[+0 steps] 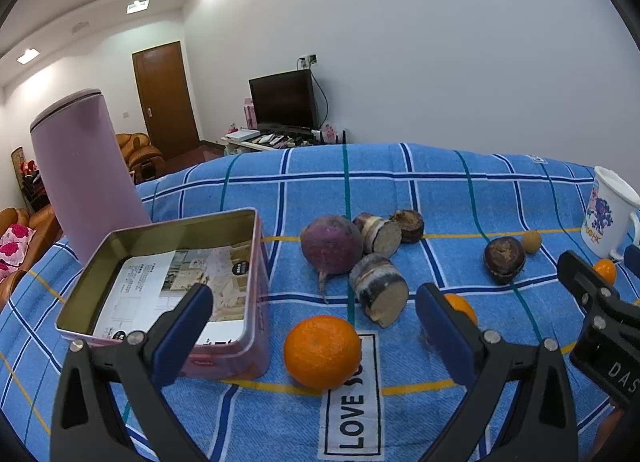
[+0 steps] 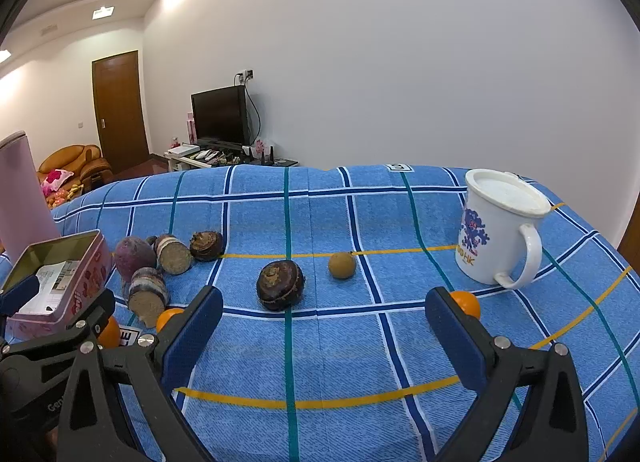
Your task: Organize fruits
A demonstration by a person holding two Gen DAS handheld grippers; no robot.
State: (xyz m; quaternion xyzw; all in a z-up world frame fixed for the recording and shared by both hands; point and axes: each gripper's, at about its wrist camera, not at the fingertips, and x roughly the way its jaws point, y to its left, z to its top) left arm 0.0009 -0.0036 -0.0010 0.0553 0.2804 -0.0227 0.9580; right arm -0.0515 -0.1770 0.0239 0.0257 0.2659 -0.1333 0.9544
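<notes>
Both grippers hang spread and empty over the blue checked cloth (image 2: 320, 346) on the counter; the left gripper (image 1: 314, 326) frames the large orange (image 1: 322, 351) at lower centre of its view, with the open tin (image 1: 160, 282) just to the left; the right gripper (image 2: 324, 326) faces a dark water chestnut (image 2: 281, 284) and a small tan longan (image 2: 342, 265) at mid-frame, nothing between its jaws. Risks, as I judge them: the orange is round and sits on soft cloth, so an off-centre squeeze may roll it away; the tin's wall stands close, so a pad could knock it; a smaller orange (image 1: 460, 308) hides behind the left gripper's right pad and could be nudged; the white mug (image 2: 500, 234) at right stands near another small orange (image 2: 465, 303), and a careless reach there may tip it.
</notes>
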